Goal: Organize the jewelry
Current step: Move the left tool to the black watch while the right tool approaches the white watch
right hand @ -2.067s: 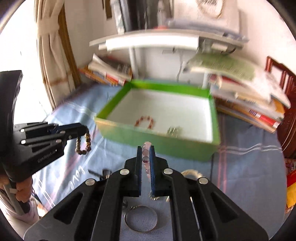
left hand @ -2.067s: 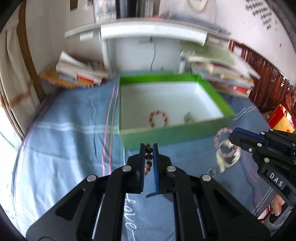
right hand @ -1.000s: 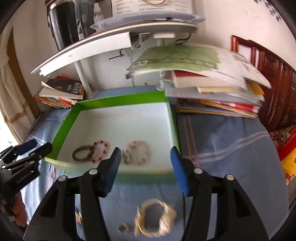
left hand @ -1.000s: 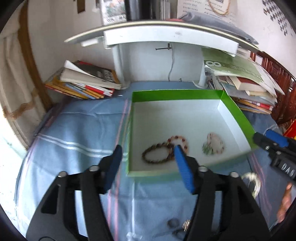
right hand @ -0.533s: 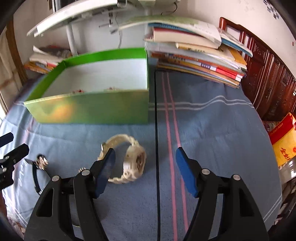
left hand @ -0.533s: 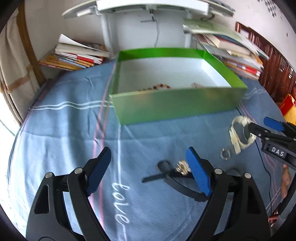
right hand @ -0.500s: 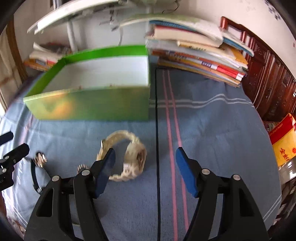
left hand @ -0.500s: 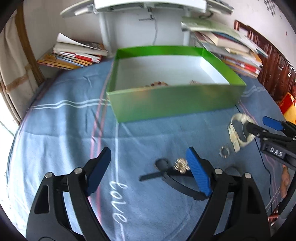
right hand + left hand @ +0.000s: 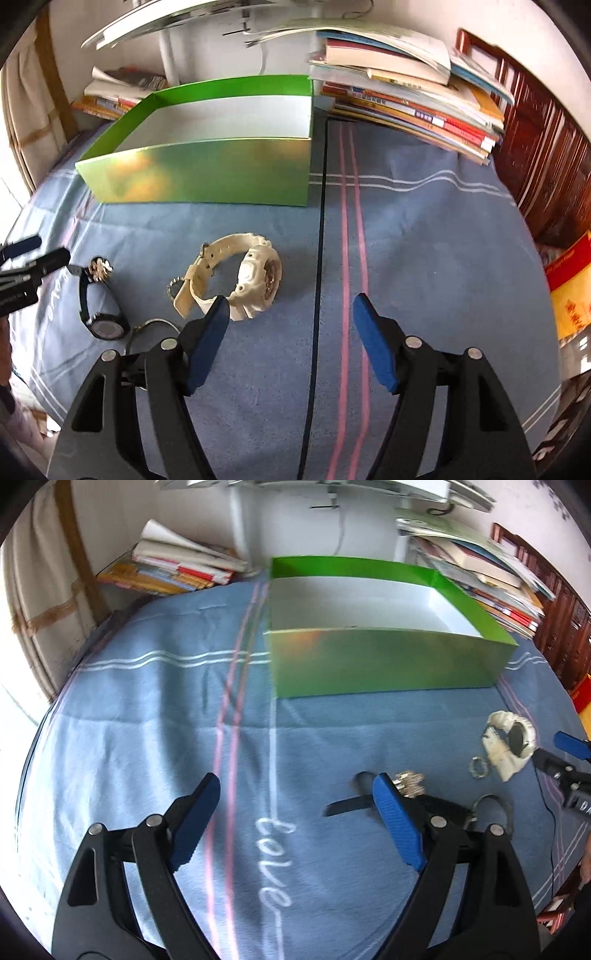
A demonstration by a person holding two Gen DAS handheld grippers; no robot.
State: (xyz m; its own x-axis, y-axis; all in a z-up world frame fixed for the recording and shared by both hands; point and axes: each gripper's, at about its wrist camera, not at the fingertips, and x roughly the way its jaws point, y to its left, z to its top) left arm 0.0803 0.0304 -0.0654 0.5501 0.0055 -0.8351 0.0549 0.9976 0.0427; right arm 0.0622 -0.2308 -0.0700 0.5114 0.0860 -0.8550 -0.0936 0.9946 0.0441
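Left wrist view: your left gripper (image 9: 295, 805) is spread wide with nothing between its blue pads, having just been opening, over the blue striped cloth (image 9: 147, 709) in front of the green cardboard box (image 9: 384, 664).

Right wrist view: your right gripper (image 9: 288, 325), just opening too, is released and empty; the cream plastic wristwatch (image 9: 240, 277) lies before the box, touching nothing.

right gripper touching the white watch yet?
Cannot tell. In the right wrist view the open right gripper has one fingertip overlapping the white watch; contact or height gap unclear.
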